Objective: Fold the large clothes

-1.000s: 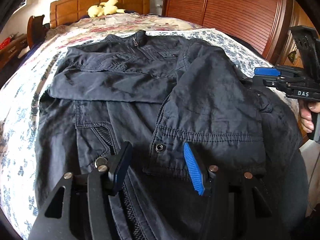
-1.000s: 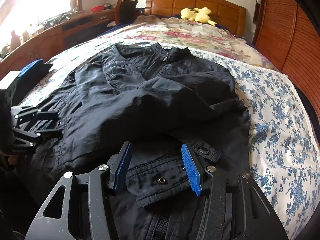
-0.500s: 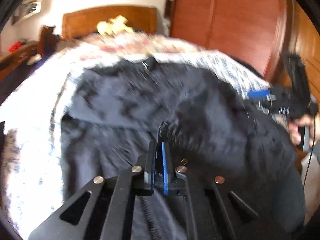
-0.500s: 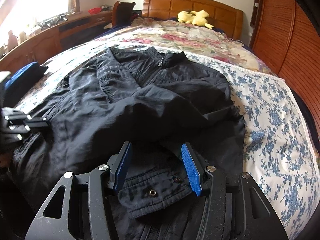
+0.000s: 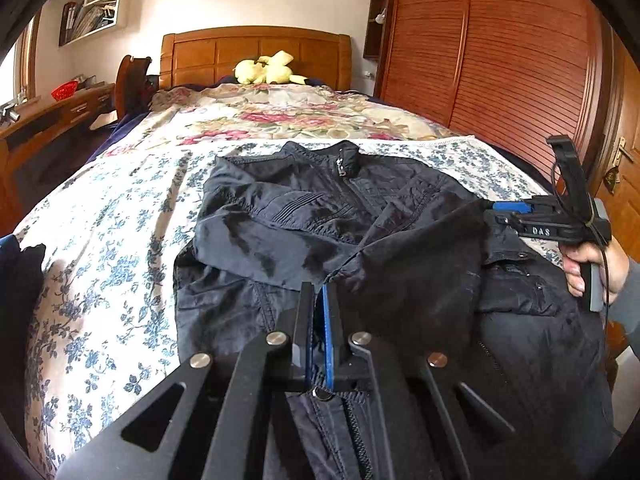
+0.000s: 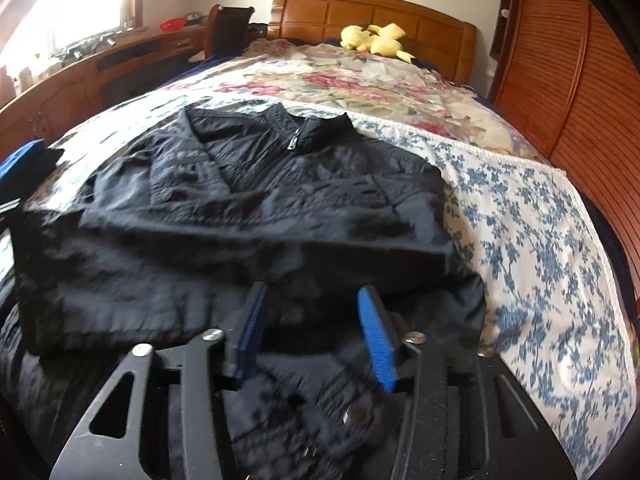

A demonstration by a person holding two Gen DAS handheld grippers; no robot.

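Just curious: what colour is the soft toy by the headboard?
Pale yellow soft toy; clearest in the right wrist view.

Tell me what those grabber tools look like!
Each gripper is black, with two flat fingers lined with ribbed blue pads and round silver bolts on angular arms with cut-out holes. The left gripper shows this up close. The right gripper has white letters "DAS" on its side, a thin black cable, and a grey sleeve behind the hand.

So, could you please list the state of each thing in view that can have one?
Black jacket: zipped at the collar, sleeves folded across the front, lying on the bed.
Left hand-held gripper: shut on the jacket's fabric.
Right hand-held gripper: open, jaws just closing, cuff between them.
Wardrobe doors: closed.
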